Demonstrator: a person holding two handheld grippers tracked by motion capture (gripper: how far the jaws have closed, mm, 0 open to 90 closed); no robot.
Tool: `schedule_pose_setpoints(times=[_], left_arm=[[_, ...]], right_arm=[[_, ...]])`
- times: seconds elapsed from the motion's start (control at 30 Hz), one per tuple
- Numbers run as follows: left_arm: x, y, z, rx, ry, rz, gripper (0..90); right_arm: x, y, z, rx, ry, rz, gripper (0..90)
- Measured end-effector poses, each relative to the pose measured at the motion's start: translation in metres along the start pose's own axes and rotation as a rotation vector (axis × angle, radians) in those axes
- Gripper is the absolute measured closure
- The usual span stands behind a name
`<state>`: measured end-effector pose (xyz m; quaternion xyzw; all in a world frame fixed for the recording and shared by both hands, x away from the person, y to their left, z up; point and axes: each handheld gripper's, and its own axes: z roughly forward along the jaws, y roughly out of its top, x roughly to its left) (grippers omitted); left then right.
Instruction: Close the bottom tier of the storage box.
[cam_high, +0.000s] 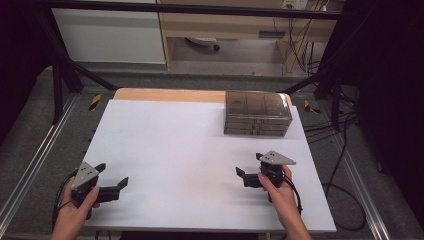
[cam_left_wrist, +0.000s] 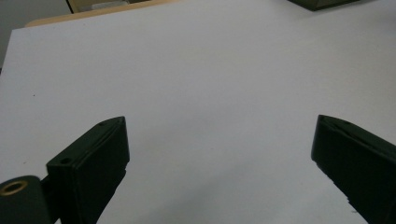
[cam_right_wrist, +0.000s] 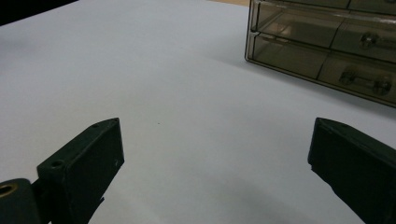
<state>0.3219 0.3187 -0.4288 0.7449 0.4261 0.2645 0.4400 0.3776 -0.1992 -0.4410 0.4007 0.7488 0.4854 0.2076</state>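
A smoky translucent drawer box (cam_high: 257, 113) stands at the back right of the white table (cam_high: 185, 150); its stacked drawers with small knobs (cam_right_wrist: 369, 84) face the front. My left gripper (cam_high: 114, 175) rests at the front left corner, held by a hand, jaws wide apart with nothing between them (cam_left_wrist: 219, 140). My right gripper (cam_high: 250, 165) is held at the front right, below the drawer box, also open and empty (cam_right_wrist: 215, 140). The drawer box (cam_right_wrist: 327, 46) lies ahead and to the right of the right gripper's jaws.
A wooden strip (cam_high: 170, 94) shows along the table's far edge. Black frame bars (cam_high: 65, 70) and cables (cam_high: 345, 150) flank the table. Bare white surface spreads between the two grippers.
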Motion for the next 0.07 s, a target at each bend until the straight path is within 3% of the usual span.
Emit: schedule_pose_setpoints(times=[0.07], left_arm=[[-0.0006, 0.0004, 0.0009, 0.001, -0.002, 0.002, 4.3]], right_arm=[[-0.0011, 0.0004, -0.0003, -0.009, -0.013, -0.001, 4.0]])
